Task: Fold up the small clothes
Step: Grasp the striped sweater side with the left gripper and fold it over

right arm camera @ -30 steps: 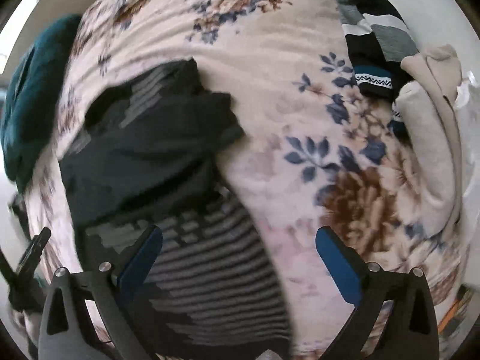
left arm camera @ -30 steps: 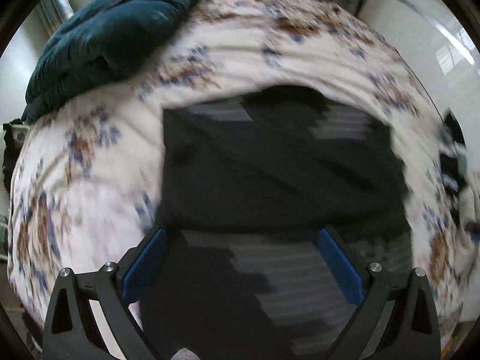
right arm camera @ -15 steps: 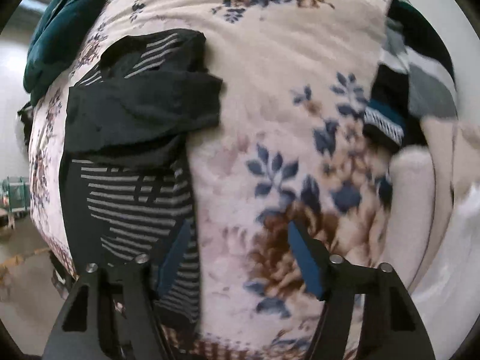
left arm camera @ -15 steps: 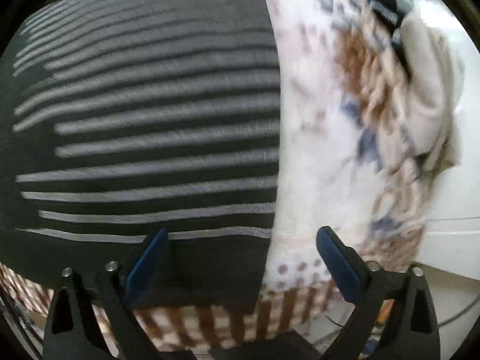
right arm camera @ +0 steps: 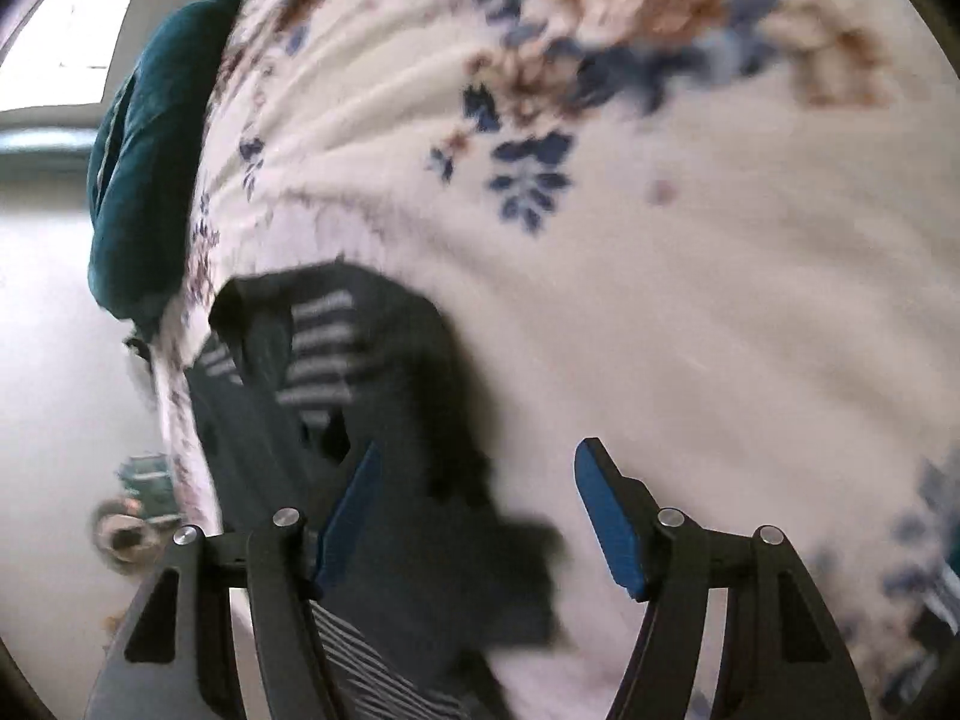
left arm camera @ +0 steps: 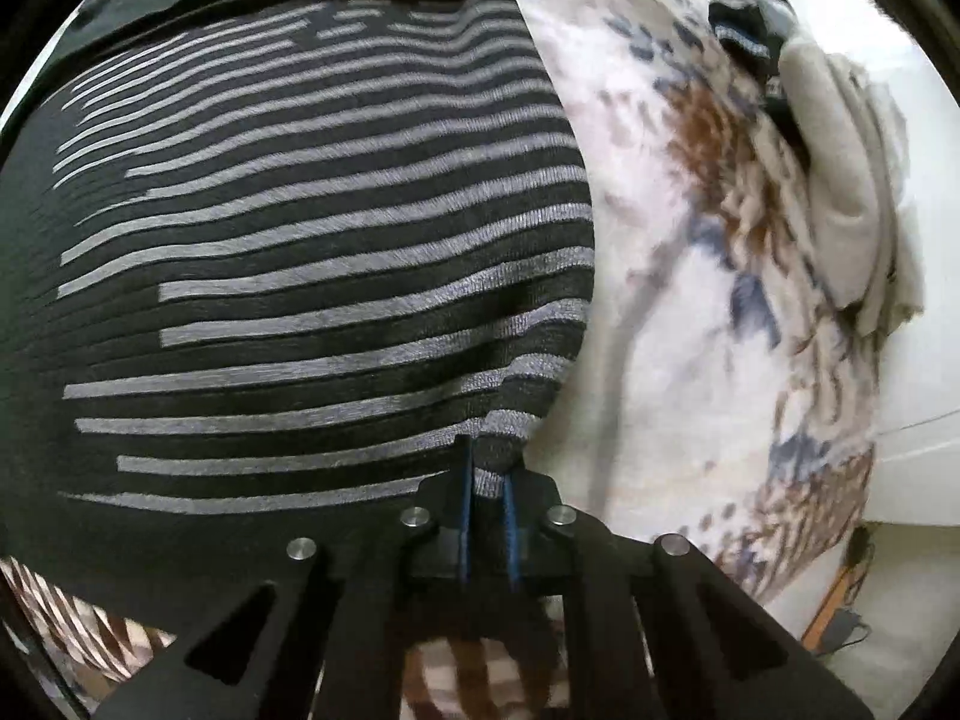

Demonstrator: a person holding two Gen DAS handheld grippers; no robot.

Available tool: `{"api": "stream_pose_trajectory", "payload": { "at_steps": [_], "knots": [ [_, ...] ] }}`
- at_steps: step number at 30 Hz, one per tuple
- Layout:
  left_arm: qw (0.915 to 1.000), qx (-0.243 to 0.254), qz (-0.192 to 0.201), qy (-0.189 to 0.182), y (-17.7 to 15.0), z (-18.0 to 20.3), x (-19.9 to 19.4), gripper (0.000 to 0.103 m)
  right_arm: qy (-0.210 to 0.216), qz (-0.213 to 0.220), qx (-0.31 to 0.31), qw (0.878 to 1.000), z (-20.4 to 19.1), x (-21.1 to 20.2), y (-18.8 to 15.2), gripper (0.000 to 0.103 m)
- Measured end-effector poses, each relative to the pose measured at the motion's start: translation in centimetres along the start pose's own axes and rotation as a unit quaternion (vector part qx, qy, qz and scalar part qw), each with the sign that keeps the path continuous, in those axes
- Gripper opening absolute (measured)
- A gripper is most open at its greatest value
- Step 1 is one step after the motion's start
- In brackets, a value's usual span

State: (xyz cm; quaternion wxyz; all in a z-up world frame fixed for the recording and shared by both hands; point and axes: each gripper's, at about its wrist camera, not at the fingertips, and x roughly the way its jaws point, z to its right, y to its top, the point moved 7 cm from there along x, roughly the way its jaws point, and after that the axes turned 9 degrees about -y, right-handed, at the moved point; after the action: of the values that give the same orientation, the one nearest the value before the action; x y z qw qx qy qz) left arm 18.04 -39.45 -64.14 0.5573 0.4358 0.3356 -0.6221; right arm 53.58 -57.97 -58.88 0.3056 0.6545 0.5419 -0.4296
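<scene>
Left tongs point(left arm camera: 486, 483) just snapped shut on the striped garment's point(left arm camera: 312, 276) corner by the bed's point(left arm camera: 660, 312) near edge, right tongs point(right arm camera: 474, 510) spread over it, so a fold looks ready.

Left gripper point(left arm camera: 486, 480) went from wide open above the dark striped shirt point(left arm camera: 312, 252) to clamped on its lower right corner, blue pads pinching the hem. Its view swung from the whole bed to close over the stripes. Right gripper point(right arm camera: 474, 516) narrowed partway, dropped closer to the floral bedspread point(right arm camera: 660, 276), now straddling the shirt's dark edge point(right arm camera: 420, 480), pads not touching it.
</scene>
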Motion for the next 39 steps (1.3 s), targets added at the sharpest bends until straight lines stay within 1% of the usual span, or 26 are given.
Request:
{"api": "stream_pose_trajectory", "payload": {
  "at_steps": [1, 2, 3, 4, 5, 6, 7, 9, 10, 12, 13, 15, 17, 19, 20, 24, 26, 27, 29, 31, 33, 35, 36, 39],
  "knots": [
    [1.0, -0.003, 0.004, -0.003, 0.2, 0.0, -0.5, 0.006, 0.023, -0.018, 0.011, 1.0, -0.3, 1.5, 0.9, 0.069],
    [0.9999, -0.008, 0.009, -0.008, 0.4, -0.1, -1.1, 0.006, 0.024, -0.026, 0.016, 0.999, -0.4, 2.3, 1.3, 0.067],
    [0.9996, -0.019, 0.016, -0.015, 0.7, -0.4, -1.9, 0.006, 0.023, -0.029, 0.016, 0.999, -0.6, 2.9, 1.7, 0.051],
    [0.999, -0.03, 0.025, -0.021, 0.1, -0.7, -2.7, 0.006, 0.011, -0.03, 0.003, 0.999, -1.0, 3.4, 1.9, 0.033],
    [0.9983, -0.041, 0.033, -0.025, 0.1, -1.2, -3.4, 0.006, -0.013, -0.03, -0.015, 0.999, -1.5, 3.8, 2.2, 0.007],
    [0.997, -0.056, 0.044, -0.029, 0.2, -1.9, -4.6, 0.006, -0.034, -0.024, -0.029, 0.999, -2.3, 3.8, 2.3, 0.007],
    [0.9958, -0.068, 0.053, -0.03, -0.4, -2.4, -5.2, 0.006, -0.044, -0.022, -0.038, 0.998, -2.8, 3.6, 2.3, 0.007],
    [0.9919, -0.097, 0.077, -0.032, -0.7, -4.1, -7.6, 0.006, -0.081, -0.021, -0.062, 0.995, -4.5, 2.8, 2.3, 0.007],
    [0.9899, -0.108, 0.086, -0.032, -0.8, -4.4, -8.3, 0.005, -0.09, -0.021, -0.068, 0.993, -5.1, 2.4, 2.2, 0.007],
    [0.9836, -0.138, 0.11, -0.038, -1.0, -6.3, -10.9, 0.005, -0.111, -0.019, -0.094, 0.989, -7.3, 1.0, 2.2, 0.006],
    [0.9802, -0.15, 0.124, -0.037, -1.0, -7.2, -12.3, 0.005, -0.121, -0.018, -0.109, 0.986, -8.9, 0.2, 2.1, 0.006],
    [0.9752, -0.16, 0.149, -0.032, -0.7, -8.4, -14.6, 0.005, -0.129, -0.015, -0.126, 0.983, -11.0, -1.2, 1.9, 0.006],
    [0.9695, -0.17, 0.175, -0.024, -1.0, -10.4, -17.5, 0.005, -0.134, -0.009, -0.142, 0.981, -14.5, -2.6, 1.3, 0.006],
    [0.965, -0.18, 0.189, -0.021, -1.5, -12.5, -19.3, 0.005, -0.136, -0.006, -0.155, 0.979, -18.0, -3.5, 0.6, 0.005],
    [0.9623, -0.189, 0.195, -0.02, -1.9, -13.6, -19.9, 0.005, -0.141, -0.003, -0.166, 0.976, -20.6, -3.9, 0.3, 0.005],
    [0.9476, -0.241, 0.205, -0.046, -3.8, -18.8, -20.7, 0.005, -0.155, 0.007, -0.183, 0.971, -28.0, -4.2, -0.7, 0.005],
    [0.9398, -0.266, 0.207, -0.059, -4.6, -21.9, -20.8, 0.005, -0.161, 0.013, -0.184, 0.97, -32.6, -3.0, -0.8, 0.005],
    [0.9369, -0.274, 0.207, -0.066, -4.8, -23.1, -21.0, 0.005, -0.165, 0.015, -0.187, 0.968, -34.2, -2.3, -0.9, 0.005],
    [0.9338, -0.285, 0.205, -0.068, -5.6, -25.9, -21.1, 0.004, -0.181, 0.018, -0.197, 0.963, -38.4, 0.0, -1.0, 0.005],
    [0.9315, -0.296, 0.2, -0.066, -6.3, -28.5, -20.8, 0.004, -0.194, 0.017, -0.205, 0.959, -42.6, 3.3, -1.2, 0.005],
    [0.9257, -0.312, 0.2, -0.076, -7.0, -31.1, -20.6, 0.004, -0.207, 0.016, -0.215, 0.954, -45.7, 6.5, -1.3, 0.005],
    [0.921, -0.325, 0.199, -0.083, -7.4, -33.7, -19.9, 0.004, -0.229, 0.013, -0.225, 0.947, -49.0, 10.9, -1.4, 0.005],
    [0.9202, -0.327, 0.196, -0.087, -7.6, -34.7, -19.7, 0.004, -0.241, 0.012, -0.23, 0.943, -50.1, 12.6, -1.4, 0.005],
    [0.9165, -0.338, 0.189, -0.1, -7.9, -37.0, -18.8, 0.004, -0.268, 0.007, -0.228, 0.936, -52.4, 17.6, -1.3, 0.005]
  ]
}}
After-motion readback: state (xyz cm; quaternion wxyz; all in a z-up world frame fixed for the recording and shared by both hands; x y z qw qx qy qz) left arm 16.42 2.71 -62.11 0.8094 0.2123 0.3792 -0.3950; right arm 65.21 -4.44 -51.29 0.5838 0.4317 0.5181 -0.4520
